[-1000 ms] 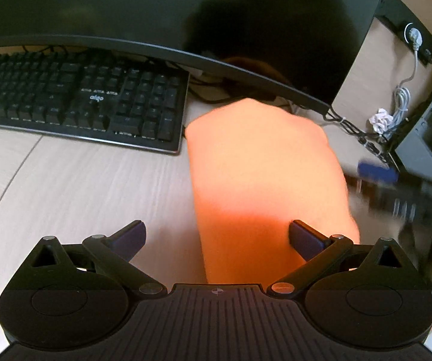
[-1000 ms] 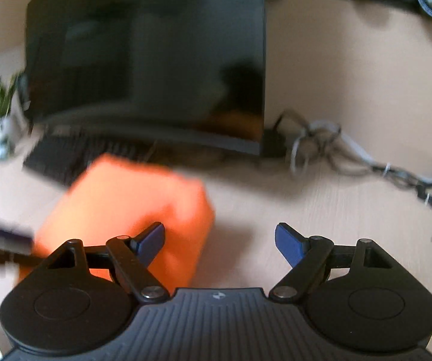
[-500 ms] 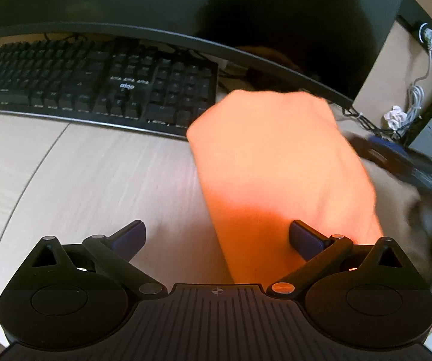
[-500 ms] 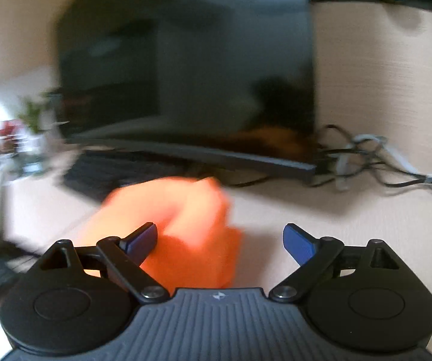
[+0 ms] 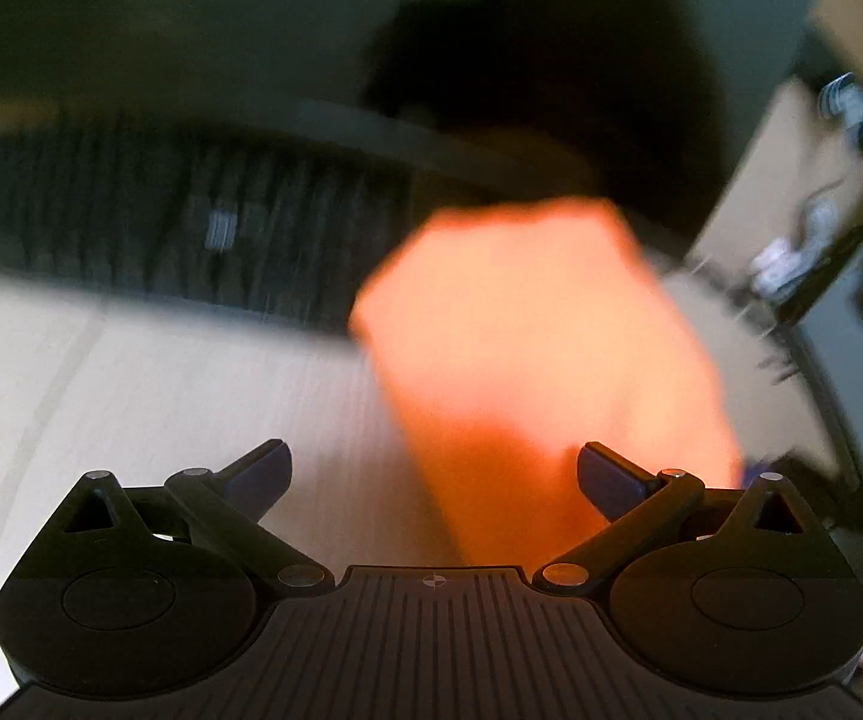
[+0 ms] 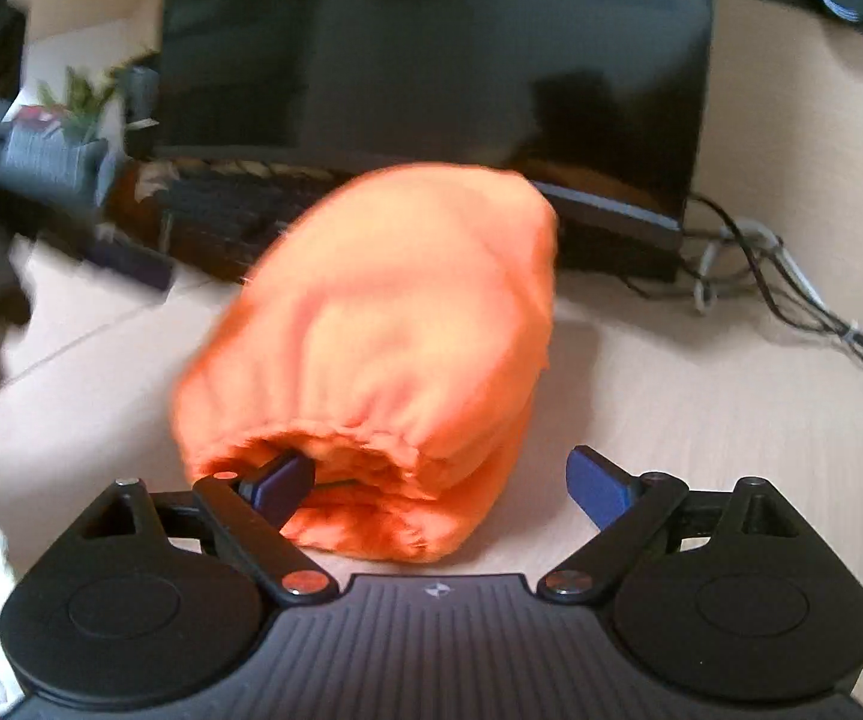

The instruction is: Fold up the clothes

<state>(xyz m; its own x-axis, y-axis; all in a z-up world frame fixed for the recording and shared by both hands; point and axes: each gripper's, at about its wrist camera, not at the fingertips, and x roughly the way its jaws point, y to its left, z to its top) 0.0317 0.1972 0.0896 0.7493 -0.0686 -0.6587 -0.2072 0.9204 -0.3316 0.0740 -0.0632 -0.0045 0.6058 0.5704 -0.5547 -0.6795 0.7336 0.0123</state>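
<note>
On the light wood desk [image 6: 701, 420], in front of the monitor [image 6: 431, 42] & keyboard [image 5: 179, 222], sits the folded orange garment [image 6: 383, 324]. Right gripper [image 6: 440, 480] is spread wide, left fingertip [image 6: 281, 480] at the cloth's near rolled hem. Left gripper [image 5: 434, 474] also spread, nothing pinched; view v. blurred.
</note>
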